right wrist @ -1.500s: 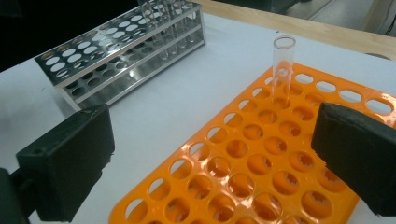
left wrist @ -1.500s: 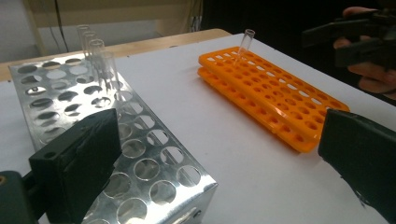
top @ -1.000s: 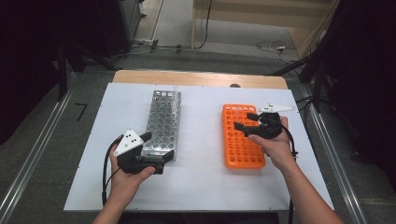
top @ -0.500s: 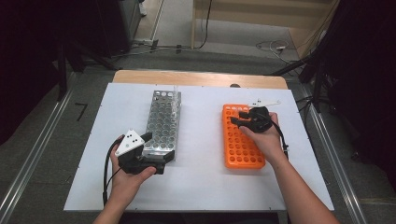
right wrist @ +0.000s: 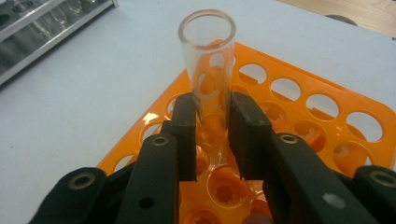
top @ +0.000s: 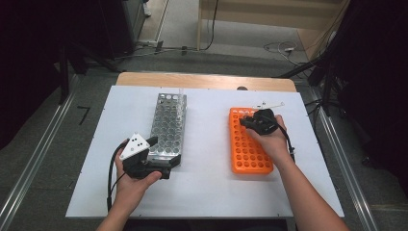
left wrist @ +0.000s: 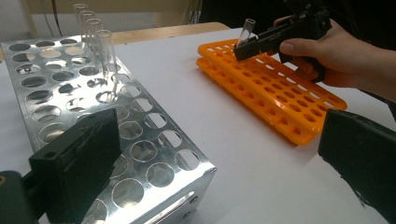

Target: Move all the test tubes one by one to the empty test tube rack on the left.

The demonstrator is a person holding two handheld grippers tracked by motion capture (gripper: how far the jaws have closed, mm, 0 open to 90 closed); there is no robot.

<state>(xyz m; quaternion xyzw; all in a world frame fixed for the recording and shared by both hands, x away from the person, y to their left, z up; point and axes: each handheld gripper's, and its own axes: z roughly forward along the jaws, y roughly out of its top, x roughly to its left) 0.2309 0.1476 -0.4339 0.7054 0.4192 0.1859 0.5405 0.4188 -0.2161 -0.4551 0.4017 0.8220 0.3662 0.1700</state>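
The matte black two-jaw left gripper (top: 161,166) is wearing a pale grey three-cornered plate (top: 133,146) dotted with small dark marks, and a black cable (top: 112,174) is looping off toward seven o'clock. The all-black right gripper (right wrist: 211,135) is showing flat rectangular pads (right wrist: 185,135) on hinged links fixed by round screws (right wrist: 160,140) (ringed in dull metal). Both forearms are showing bare, no sleeves in sight.

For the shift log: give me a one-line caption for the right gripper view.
Right gripper clamps an upright clear test tube over the corner holes of the orange rack.
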